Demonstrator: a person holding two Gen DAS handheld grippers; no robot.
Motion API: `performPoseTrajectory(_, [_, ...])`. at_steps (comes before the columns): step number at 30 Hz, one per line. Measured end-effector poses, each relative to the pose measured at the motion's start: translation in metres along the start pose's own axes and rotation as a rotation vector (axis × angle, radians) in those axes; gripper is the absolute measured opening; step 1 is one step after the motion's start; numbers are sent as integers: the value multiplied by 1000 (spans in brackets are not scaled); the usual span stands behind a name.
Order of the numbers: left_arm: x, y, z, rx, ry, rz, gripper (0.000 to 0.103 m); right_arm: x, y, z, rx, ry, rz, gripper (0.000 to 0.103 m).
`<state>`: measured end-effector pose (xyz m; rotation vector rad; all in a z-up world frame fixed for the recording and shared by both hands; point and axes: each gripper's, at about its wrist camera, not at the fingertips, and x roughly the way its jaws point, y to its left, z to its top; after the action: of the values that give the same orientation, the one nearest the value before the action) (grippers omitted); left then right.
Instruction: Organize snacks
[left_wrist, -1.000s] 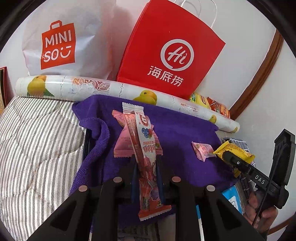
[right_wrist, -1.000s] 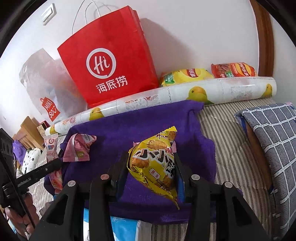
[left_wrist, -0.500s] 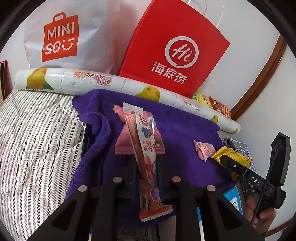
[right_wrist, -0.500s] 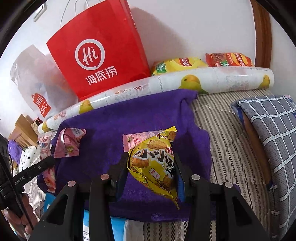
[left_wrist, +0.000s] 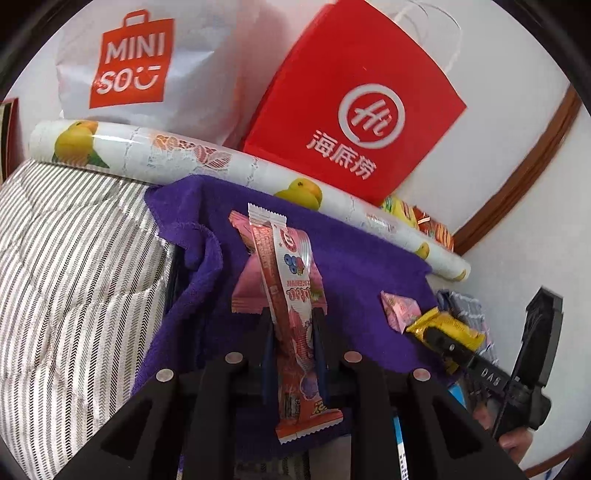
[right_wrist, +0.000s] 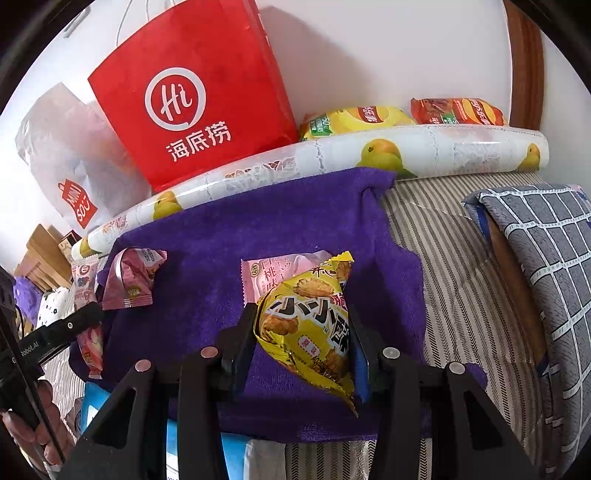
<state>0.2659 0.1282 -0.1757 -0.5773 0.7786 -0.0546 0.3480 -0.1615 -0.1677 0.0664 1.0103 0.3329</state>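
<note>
newly uncovered pink packet (right_wrist: 271, 275); left claw (left_wrist: 291, 336) grips pink stick (left_wrist: 291, 314), right claw (right_wrist: 303, 325) yellow bag (right_wrist: 308, 325).

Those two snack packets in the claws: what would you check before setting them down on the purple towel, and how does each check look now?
1. Left gripper clamps the long pink snack stick: ok.
2. Right gripper clamps the yellow snack bag: ok.
3. Bare purple towel to put them on: ok.
4. Pink peach-print packet lies just behind the yellow bag, may get covered: not ok.
5. Which group each snack belongs to: cannot tell.
</note>
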Motion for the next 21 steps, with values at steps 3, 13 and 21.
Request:
performPoseTrajectory(3, [-1, 7, 2, -36, -24, 9, 19, 2, -1, 0, 4, 7, -5, 45])
performPoseTrajectory(13, [10, -1, -1, -2, 30, 28, 19, 7, -3, 0, 4, 32, -29, 45])
performPoseTrajectory(21, [17, -10, -4, 41, 63, 48, 19, 5, 3, -1, -22, 37, -26, 45])
